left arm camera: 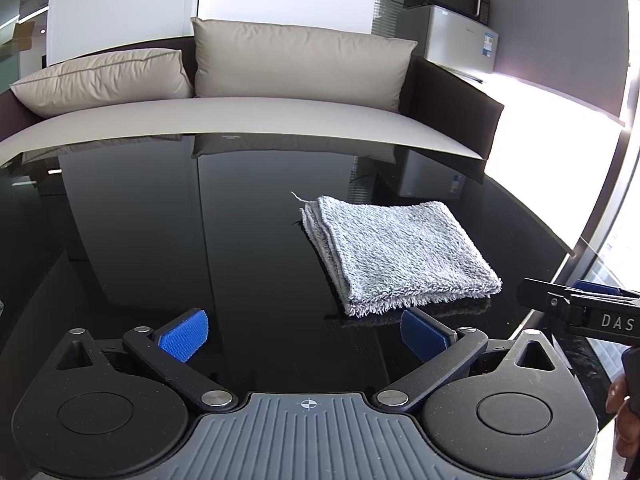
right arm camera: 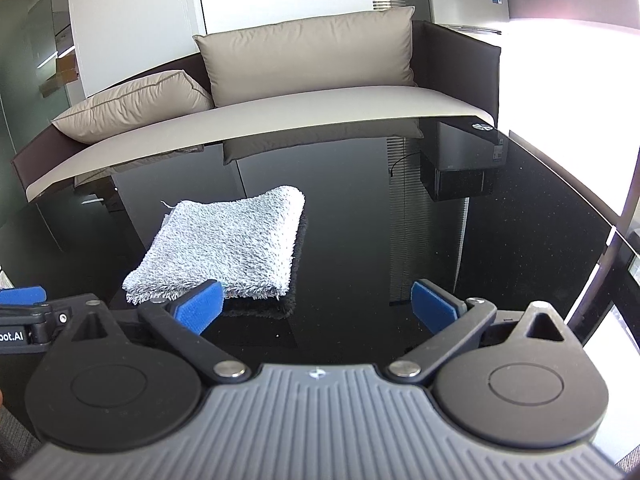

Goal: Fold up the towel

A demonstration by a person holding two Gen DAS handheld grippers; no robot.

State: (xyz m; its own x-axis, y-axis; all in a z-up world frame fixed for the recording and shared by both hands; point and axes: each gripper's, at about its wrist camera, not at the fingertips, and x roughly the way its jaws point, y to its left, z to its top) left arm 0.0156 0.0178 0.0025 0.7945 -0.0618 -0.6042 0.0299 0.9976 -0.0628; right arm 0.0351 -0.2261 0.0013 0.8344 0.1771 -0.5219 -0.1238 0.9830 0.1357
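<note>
- Towel: one, grey terry cloth with a shaggy looped pile. It lies folded into a roughly square stack of several layers, with a frayed fringe on its near edge and one loose thread at a far corner.
- Towel position: flat on the bench, ahead of and to the right of the left tongs, and ahead of and to the left of the right tongs. Its near edge lies just beyond the tips of both.
- Bench: one, a black, glossy, mirror-like surface that reflects the room.
- Left tongs: two fingers spread wide apart, each faced with a blue ribbed pad. Nothing is held between them.
- Right tongs: two fingers spread wide apart, with blue ribbed pads. Nothing is held; the left pad overlaps the towel's near edge in the right wrist view, and contact cannot be determined.
- Tong bodies: black rigid linkage arms with round metal pivots, mounted on a grey ribbed base.
- Sofa: one, beyond the bench, with a beige seat and dark frame. It carries two beige smooth cushions.
</note>
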